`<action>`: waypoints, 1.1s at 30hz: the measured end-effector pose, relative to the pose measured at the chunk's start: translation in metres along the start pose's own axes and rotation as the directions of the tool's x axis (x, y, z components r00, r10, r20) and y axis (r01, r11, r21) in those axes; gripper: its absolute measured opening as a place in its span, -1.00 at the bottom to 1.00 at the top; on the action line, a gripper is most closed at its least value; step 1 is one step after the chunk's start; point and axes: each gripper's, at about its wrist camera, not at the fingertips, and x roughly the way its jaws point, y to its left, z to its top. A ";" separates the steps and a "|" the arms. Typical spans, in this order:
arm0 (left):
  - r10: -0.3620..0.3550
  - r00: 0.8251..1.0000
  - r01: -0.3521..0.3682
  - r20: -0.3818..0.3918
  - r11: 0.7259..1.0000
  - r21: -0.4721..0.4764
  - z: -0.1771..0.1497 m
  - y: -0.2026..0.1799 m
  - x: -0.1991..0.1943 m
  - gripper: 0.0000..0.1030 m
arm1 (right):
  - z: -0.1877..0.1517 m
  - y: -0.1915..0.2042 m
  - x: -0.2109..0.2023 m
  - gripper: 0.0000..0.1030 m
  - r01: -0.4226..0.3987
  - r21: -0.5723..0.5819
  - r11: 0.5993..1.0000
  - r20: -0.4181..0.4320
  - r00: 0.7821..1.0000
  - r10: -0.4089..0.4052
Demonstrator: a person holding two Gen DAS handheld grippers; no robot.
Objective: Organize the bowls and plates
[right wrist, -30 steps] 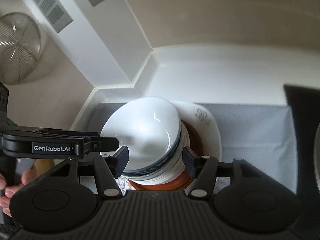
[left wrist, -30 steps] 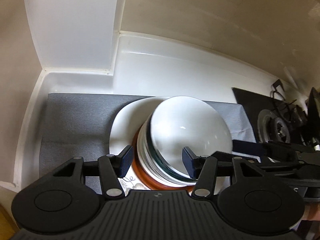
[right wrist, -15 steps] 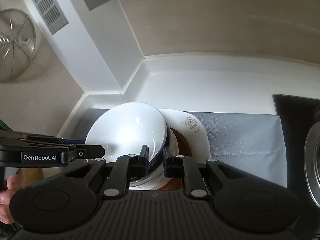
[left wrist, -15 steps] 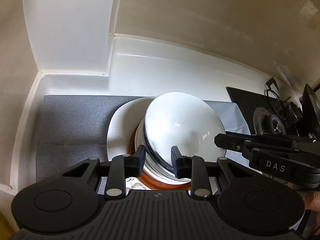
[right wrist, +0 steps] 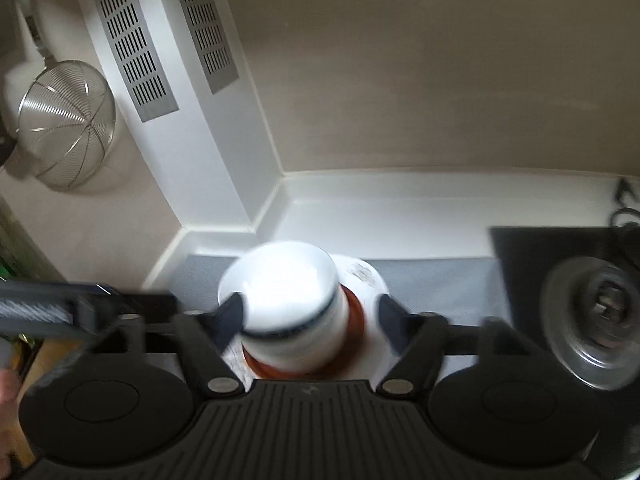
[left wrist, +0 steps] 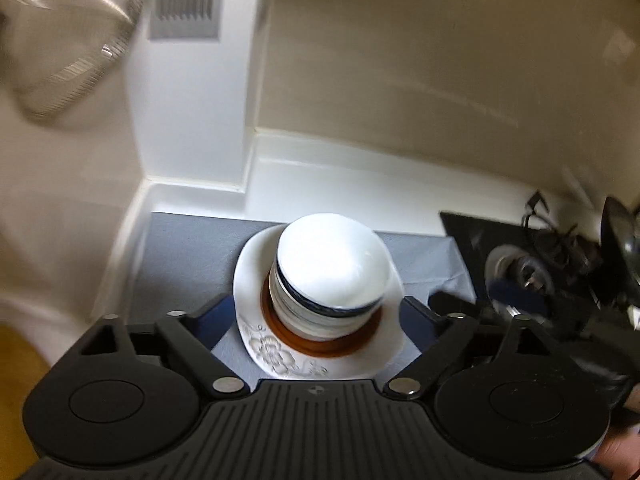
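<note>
A stack of white bowls with blue rims [left wrist: 330,268] stands on a brown dish [left wrist: 320,342], which rests on a white flower-patterned plate [left wrist: 276,354] on a grey mat [left wrist: 188,248]. My left gripper [left wrist: 318,318] is open and empty, its jaws wide apart above and in front of the plate. In the right wrist view the same stack [right wrist: 288,296] shows between the open jaws of my right gripper [right wrist: 312,318], which holds nothing. The left gripper's body [right wrist: 60,308] shows blurred at the left there.
A white counter [right wrist: 400,220] meets beige walls at a corner with a white pillar carrying vent grilles [right wrist: 132,40]. A wire strainer [right wrist: 66,122] hangs at the left. A black gas stove with a burner [right wrist: 596,316] lies at the right.
Both grippers were nearly shut at the stack half a second ago; now both are wide open and pulled back and up. The stack stays on the plate.
</note>
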 end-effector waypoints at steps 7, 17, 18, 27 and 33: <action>0.081 0.994 -0.087 0.071 0.993 0.083 -0.023 -0.066 -0.096 0.99 | -0.011 0.003 -0.106 1.00 -0.066 0.001 0.998 0.003 0.998 0.066; 0.348 0.928 -0.359 0.134 0.930 0.075 -0.062 -0.188 -0.198 0.99 | -0.018 -0.003 -0.247 0.99 0.012 -0.043 0.999 -0.007 1.000 -0.012; 0.355 0.925 -0.366 0.133 0.928 0.068 -0.066 -0.196 -0.203 0.99 | -0.020 -0.005 -0.256 0.99 0.025 -0.043 0.999 -0.003 1.000 -0.025; 0.326 0.942 -0.330 0.085 0.943 0.036 -0.091 -0.224 -0.233 0.99 | -0.041 -0.028 -0.304 0.99 0.023 0.004 1.000 -0.022 1.000 -0.023; 0.319 0.943 -0.323 0.089 0.946 0.028 -0.103 -0.231 -0.242 0.99 | -0.049 -0.034 -0.313 0.99 -0.003 0.025 1.000 -0.030 1.000 0.004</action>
